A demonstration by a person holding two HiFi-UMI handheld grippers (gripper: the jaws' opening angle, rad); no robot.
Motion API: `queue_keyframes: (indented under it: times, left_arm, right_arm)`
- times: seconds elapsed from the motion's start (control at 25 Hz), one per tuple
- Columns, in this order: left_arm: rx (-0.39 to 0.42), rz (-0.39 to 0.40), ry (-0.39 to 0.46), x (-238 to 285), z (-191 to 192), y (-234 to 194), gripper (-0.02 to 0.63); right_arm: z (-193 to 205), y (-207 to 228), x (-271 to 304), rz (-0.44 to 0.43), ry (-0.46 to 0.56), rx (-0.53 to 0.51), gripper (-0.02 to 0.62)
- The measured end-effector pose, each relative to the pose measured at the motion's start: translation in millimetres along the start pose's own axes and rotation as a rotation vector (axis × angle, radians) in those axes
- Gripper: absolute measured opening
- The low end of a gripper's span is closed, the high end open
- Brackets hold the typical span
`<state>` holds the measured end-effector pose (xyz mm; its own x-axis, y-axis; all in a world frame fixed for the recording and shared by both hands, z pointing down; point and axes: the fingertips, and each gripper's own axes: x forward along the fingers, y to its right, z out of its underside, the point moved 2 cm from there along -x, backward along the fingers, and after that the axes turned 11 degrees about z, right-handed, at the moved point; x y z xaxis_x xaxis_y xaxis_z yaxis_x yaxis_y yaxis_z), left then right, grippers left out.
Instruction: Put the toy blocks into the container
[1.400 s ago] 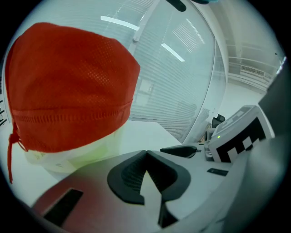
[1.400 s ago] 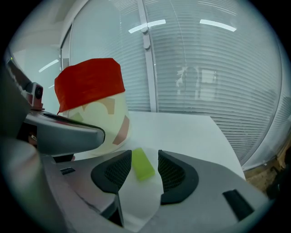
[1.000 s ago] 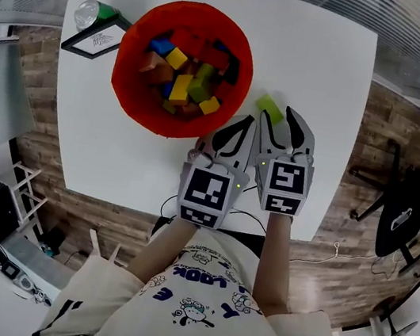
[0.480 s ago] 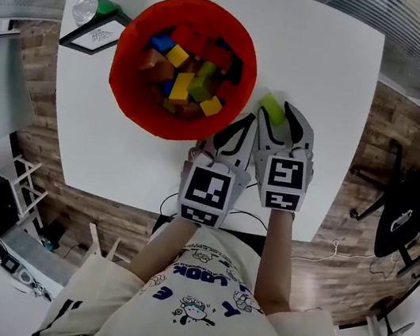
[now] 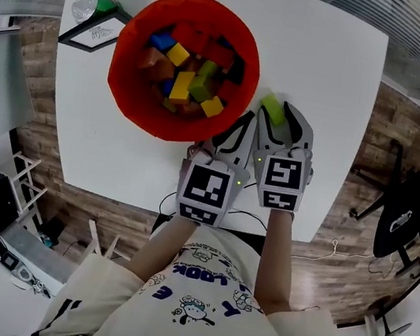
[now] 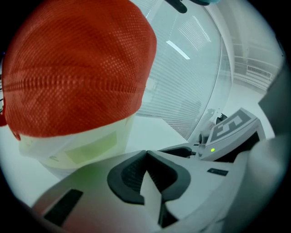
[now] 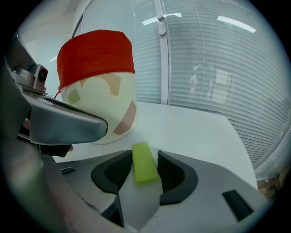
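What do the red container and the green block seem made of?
Red container: matte woven fabric over the rim, weave texture visible; pale translucent wall below, probably plastic. Green block: smooth matte faces, crisp edges; painted wood or plastic, cannot tell which.

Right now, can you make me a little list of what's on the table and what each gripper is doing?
surface: white table
container: red fabric-rimmed round container, on the table
inside it: a heap of coloured toy blocks
outside it: one lime green rectangular toy block, to the right of the container
right gripper: fingers closed on the lime green block
left gripper: fingers together, nothing between them, close beside the container
not yet done: the lime green block is not in the container
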<state>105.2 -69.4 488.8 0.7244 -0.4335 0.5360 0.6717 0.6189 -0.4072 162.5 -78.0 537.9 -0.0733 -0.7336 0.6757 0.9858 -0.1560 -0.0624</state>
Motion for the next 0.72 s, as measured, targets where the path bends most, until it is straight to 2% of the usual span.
queue_keyframes:
  times: [0.4,0.72]
  left_arm:
    - [-0.007,-0.002,0.003,-1.5,0.6,-1.9,0.032]
    - [-0.005,-0.004,0.004,-5.7,1.3,-1.8,0.032]
  right_arm:
    - [-0.5,-2.8,-0.2,-0.016,-0.002,-0.011,0.149]
    - [-0.3,-1.6,-2.7,-0.033,-0.018,0.056,0.147]
